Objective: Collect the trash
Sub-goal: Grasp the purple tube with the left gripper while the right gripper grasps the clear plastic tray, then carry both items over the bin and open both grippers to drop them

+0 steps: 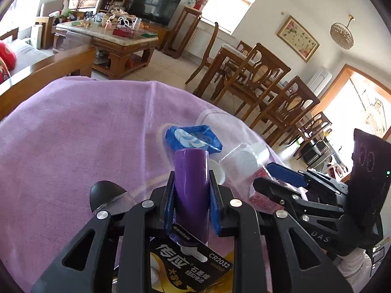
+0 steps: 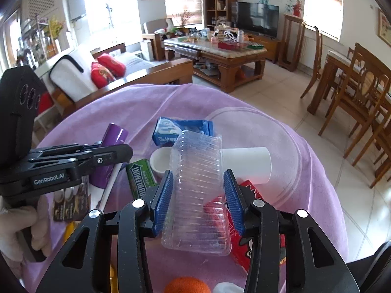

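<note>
In the left wrist view my left gripper (image 1: 191, 178) is shut on an upright purple tube (image 1: 191, 168), with a blue pad pressed on each side. The right wrist view shows the same tube (image 2: 114, 136) under the left gripper (image 2: 124, 152). My right gripper (image 2: 198, 174) is shut on a clear ribbed plastic container (image 2: 198, 195), with both blue pads against its sides. Around them on the purple cloth (image 2: 220, 102) lie a blue tissue pack (image 2: 180, 129), a white roll (image 2: 246, 163), a green gum pack (image 2: 140, 178), a red box (image 2: 246, 232) and a battery card (image 1: 193, 266).
A small white cup (image 2: 160, 161), a white stick (image 2: 110, 185) and an orange ball (image 2: 187, 285) also lie on the cloth, along with a clear round plate (image 2: 288, 131). A gloved hand (image 2: 14, 229) holds the left gripper. A sofa, a coffee table and dining chairs stand beyond the table's edge.
</note>
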Tool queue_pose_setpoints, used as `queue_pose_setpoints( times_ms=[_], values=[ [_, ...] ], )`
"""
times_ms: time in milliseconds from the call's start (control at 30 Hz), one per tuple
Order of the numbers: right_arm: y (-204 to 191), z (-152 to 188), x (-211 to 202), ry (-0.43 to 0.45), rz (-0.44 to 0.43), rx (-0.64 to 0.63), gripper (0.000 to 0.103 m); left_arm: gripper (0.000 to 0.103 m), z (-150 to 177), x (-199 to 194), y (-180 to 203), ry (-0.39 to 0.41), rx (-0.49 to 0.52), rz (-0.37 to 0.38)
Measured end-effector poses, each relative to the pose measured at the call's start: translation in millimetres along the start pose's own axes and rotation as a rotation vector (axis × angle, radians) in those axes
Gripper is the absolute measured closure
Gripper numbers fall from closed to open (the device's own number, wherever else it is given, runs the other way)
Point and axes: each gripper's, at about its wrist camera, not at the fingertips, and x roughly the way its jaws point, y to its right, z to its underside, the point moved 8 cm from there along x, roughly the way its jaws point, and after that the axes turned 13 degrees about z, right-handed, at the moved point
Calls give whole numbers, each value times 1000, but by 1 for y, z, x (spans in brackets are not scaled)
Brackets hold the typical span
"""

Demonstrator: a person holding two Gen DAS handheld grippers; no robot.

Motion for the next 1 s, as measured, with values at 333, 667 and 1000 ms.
queue_pose_setpoints(
  times_ms=[333, 667, 1000],
  values=[
    [21, 7, -63, 103, -30, 90, 63, 79, -15, -55, 57, 173, 108, 12],
    [59, 29, -125, 184, -54, 201, 63, 79, -9, -54, 113, 163, 204, 69],
    [156, 72, -205, 279, 65, 298, 63, 79, 16, -10, 188, 88, 284, 186]
  ],
)
